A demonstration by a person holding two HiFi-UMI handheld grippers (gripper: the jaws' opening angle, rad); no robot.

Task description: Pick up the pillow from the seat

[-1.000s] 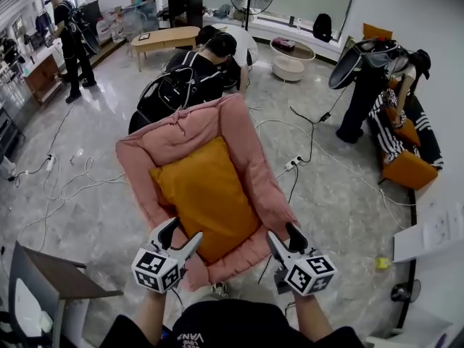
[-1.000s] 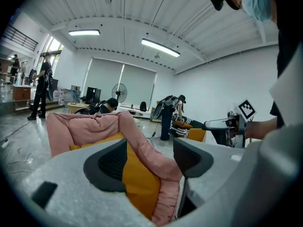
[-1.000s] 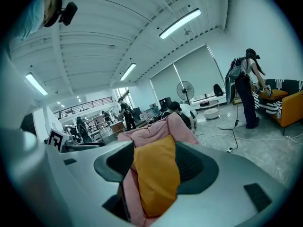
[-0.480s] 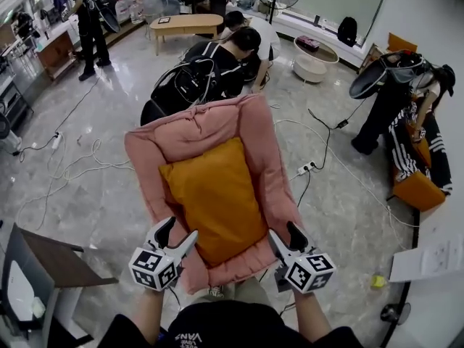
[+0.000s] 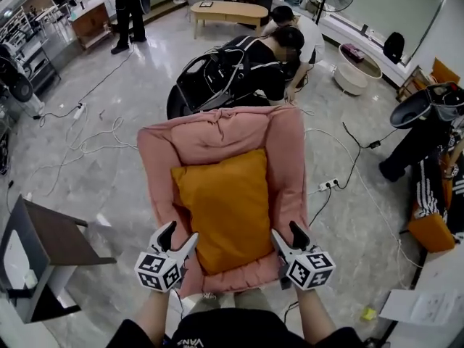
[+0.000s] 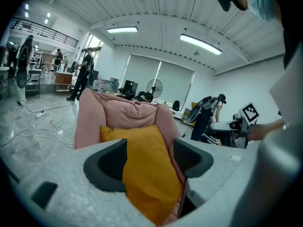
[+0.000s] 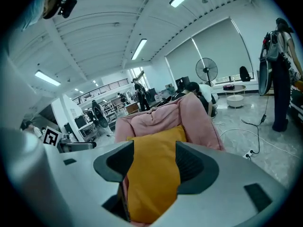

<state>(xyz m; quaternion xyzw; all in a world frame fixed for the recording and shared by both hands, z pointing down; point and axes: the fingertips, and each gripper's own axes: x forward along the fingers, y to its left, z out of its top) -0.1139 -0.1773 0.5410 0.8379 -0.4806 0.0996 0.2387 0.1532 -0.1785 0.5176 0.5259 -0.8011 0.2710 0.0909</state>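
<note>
Out to the left of the left jaws, a dark-topped stand [image 5: 54, 236] sits on the pale glossy floor [image 5: 109, 172], and loose white cables [image 5: 94, 140] trail farther ahead on that side. The left gripper [image 5: 180, 233] hovers at the near left corner of the pink seat [image 5: 217, 133], with its marker cube toward the person and its jaws pointing forward and somewhat down. In the left gripper view the jaws stand wide apart with nothing pressed between the pads. The orange pillow [image 5: 226, 205] shows through that gap, just ahead and to the right of those jaws. It lies in the hollow of the seat and leans back toward the backrest, its near edge close to the padded front rim and between the two grippers. Neither pair of pads is closed on it. The right gripper [image 5: 286, 232] is held at the near right corner of the seat, level with the left one, its jaws also aimed forward and down. The right gripper view shows them equally spread and empty, with the pillow framed in the gap ahead and slightly to their left and the pink padded side wall rising to its right. Beyond both pairs of jaws, behind the backrest, a person in dark clothes [image 5: 254, 64] crouches. To the right of the right jaws a power strip [image 5: 330, 185] lies on the floor with a black cable running from it.
</note>
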